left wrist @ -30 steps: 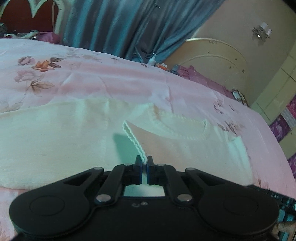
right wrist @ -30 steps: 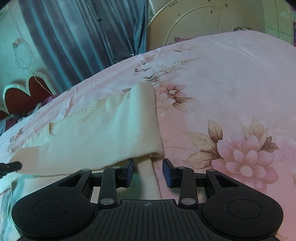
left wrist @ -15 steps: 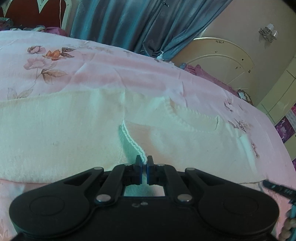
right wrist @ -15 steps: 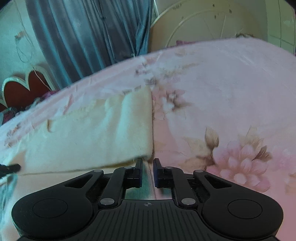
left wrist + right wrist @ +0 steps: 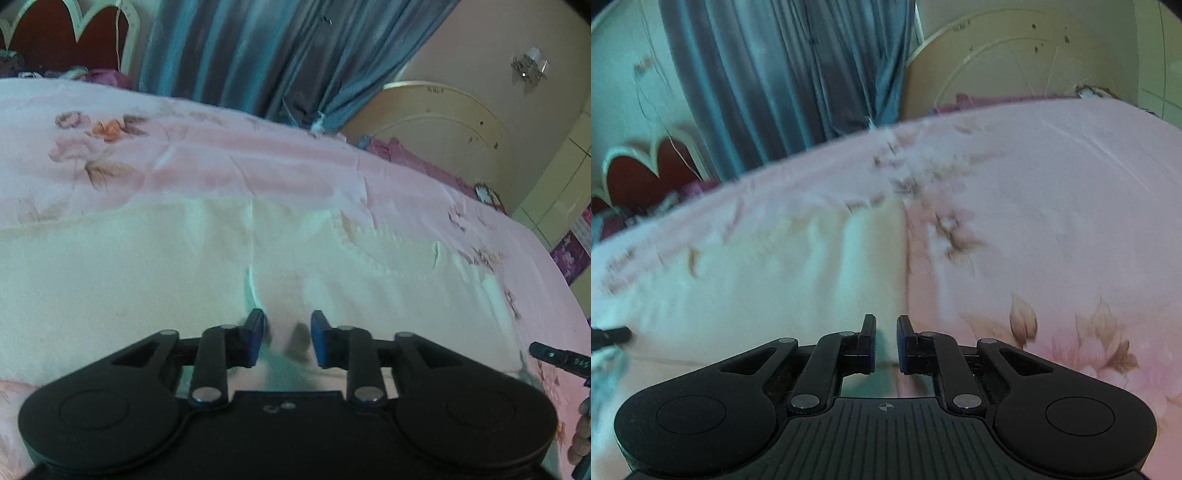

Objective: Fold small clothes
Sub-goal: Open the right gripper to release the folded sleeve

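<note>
I am opening the left gripper [image 5: 287, 334]; its blue pads are spreading just above the cream knit garment [image 5: 147, 280], pinching nothing. The garment is lying flat on the pink floral bedsheet [image 5: 258, 166]. My right gripper [image 5: 886, 339] is hovering at the garment's right edge [image 5: 775, 288], fingers slightly parted, nothing visibly clamped between them.

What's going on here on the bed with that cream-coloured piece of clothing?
A person with a handheld gripper in each hand is folding a small cream garment spread on a pink floral bedsheet. The left gripper sits over the garment with its jaws opening, their pads apart and clear of the cloth beneath them. The right gripper is at the garment's right-hand edge, its jaws nearly closed around a narrow gap; whether they pinch cloth is unclear.
</note>
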Demonstrator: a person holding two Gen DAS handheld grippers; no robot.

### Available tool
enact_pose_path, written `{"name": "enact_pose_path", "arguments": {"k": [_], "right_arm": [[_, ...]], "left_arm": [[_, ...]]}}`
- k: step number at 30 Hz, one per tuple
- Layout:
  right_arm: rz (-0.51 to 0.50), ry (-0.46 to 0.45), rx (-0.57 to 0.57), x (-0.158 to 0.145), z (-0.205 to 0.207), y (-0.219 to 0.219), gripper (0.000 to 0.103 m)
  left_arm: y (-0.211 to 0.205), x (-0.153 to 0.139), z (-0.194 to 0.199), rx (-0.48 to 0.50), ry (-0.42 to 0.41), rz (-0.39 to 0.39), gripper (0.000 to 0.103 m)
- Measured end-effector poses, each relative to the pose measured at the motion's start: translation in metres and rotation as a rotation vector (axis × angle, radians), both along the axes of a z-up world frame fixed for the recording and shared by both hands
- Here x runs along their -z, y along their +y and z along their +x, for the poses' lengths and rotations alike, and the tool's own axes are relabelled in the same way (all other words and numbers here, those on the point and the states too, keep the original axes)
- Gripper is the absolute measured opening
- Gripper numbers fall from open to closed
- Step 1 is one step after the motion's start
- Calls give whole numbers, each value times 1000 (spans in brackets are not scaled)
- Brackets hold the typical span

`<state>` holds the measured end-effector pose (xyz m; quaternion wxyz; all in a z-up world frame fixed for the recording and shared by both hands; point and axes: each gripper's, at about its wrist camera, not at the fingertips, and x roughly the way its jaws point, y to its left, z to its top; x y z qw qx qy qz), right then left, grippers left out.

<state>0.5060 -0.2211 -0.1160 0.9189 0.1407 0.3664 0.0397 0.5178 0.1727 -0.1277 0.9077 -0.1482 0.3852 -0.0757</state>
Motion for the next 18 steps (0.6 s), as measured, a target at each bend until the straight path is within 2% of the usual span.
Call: {"name": "enact_pose_path", "arguments": {"k": [3,8,10,12,13,14,16,18], "right_arm": [[13,-13,-33,-5,15,6,11],[-5,-5,-86,3,44,20,11],[10,9,-91,10,54,22,11],[-22,17,-98,18,61,21,11],[-67,37,-66,24,65,18,11],[-49,43,-30,28,67,9,10],[0,58,-5,29,70,-3,1],[-43,47,-44,26,71,1,1]], "left_arm": [[1,4,12,-5,21,-4,27],[4,13,35,-17,57,-63,22],[4,16,38,-11,61,-71,8],[3,14,33,-25,24,-57,6],[3,12,26,-42,-3,-45,6],[3,12,22,-58,-14,-39,6],[2,16,13,-80,-19,-22,6],[0,19,9,-90,-34,-14,6]]}}
